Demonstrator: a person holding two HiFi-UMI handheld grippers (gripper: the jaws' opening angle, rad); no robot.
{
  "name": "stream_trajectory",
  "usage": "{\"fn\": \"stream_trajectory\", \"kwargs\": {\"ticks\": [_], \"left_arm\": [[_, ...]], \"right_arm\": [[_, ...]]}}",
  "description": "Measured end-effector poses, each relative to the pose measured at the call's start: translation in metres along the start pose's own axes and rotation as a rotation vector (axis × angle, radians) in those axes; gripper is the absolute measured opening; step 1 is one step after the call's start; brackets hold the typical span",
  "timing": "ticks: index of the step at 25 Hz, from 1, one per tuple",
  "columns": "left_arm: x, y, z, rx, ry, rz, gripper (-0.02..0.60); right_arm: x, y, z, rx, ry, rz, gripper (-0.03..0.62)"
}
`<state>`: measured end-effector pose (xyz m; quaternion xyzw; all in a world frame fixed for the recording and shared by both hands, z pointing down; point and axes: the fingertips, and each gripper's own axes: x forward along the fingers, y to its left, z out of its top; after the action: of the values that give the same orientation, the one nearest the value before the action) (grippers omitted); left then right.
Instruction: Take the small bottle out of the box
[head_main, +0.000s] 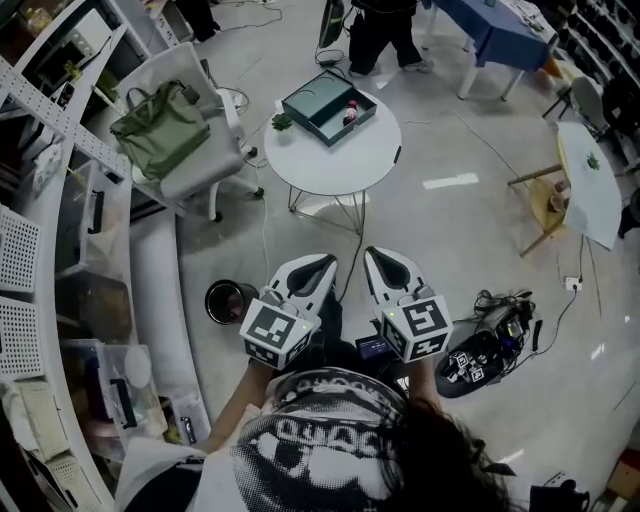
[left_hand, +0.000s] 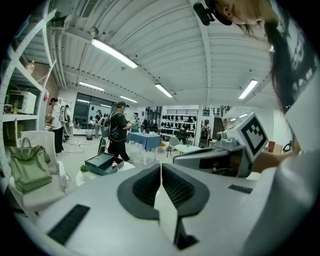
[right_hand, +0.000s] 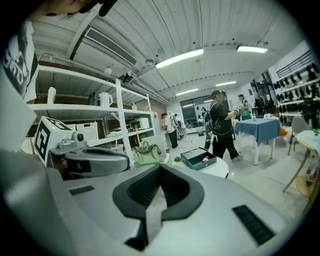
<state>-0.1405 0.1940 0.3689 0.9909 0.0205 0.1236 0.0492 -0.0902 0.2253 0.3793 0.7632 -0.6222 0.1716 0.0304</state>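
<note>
A dark green open box (head_main: 322, 103) lies on the round white table (head_main: 335, 160), with the small bottle (head_main: 350, 111) inside it at the right end. My left gripper (head_main: 325, 263) and right gripper (head_main: 372, 256) hang side by side close to my body, well short of the table, both shut and empty. In the left gripper view the box (left_hand: 101, 163) and bottle (left_hand: 114, 163) sit far ahead, left of the closed jaws (left_hand: 161, 169). The right gripper view shows the box (right_hand: 198, 159) and bottle (right_hand: 205, 160) ahead, right of its closed jaws (right_hand: 160, 168).
A white chair carrying a green bag (head_main: 160, 130) stands left of the table. A black bin (head_main: 228, 300) is on the floor near my left. Shelving runs along the left. Cabled gear (head_main: 488, 350) lies at my right. A person (head_main: 385, 30) stands beyond the table.
</note>
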Motion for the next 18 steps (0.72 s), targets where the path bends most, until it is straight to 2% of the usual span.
{"fn": "stream_trajectory", "kwargs": {"ticks": [9,18], "left_arm": [[0.068,0.098,0.031,0.01,0.013,-0.027,0.017],[0.11,0.168,0.029,-0.004,0.066,-0.083,0.017]], "right_arm": [[0.09,-0.051,0.042,0.007,0.04,-0.028,-0.003],[0.165,-0.083,0.062,0.048,0.082,-0.056,-0.003]]}}
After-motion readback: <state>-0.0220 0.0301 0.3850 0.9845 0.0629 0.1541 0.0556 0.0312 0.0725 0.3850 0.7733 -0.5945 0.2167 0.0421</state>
